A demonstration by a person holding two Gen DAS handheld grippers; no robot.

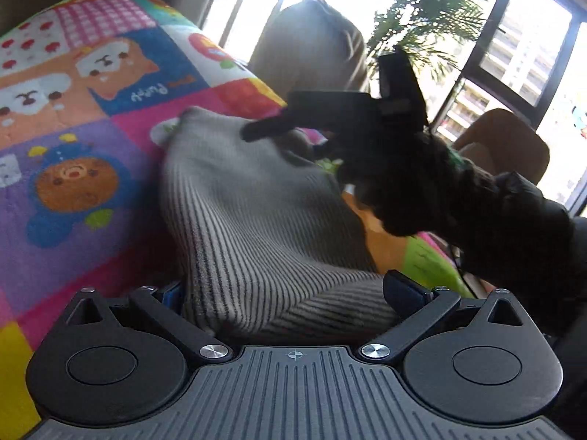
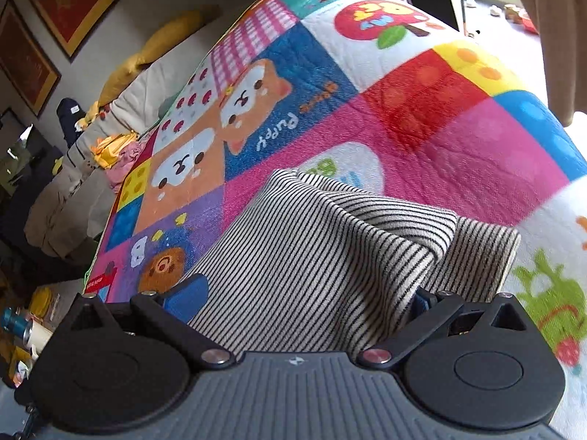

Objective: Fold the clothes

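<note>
Two wrist cameras, both close over the patchwork blanket (image 2: 422, 117)

My left one faces the windows (image 1: 521, 36), with my right gripper (image 1: 256, 130) at centre frame; my right one faces the picture-hung wall (image 2: 69, 3) at upper left. Both share the striped garment (image 2: 312, 256) filling the lower middle.

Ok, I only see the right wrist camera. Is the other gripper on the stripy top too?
Observer: Yes, the left gripper has the striped top bunched between its wide-apart fingers.
Operator: What's further off on that side?
Observer: A leafy plant in front of a bright window.
Operator: Who's holding my gripper?
Observer: A hand in what looks like a black glove.
</note>
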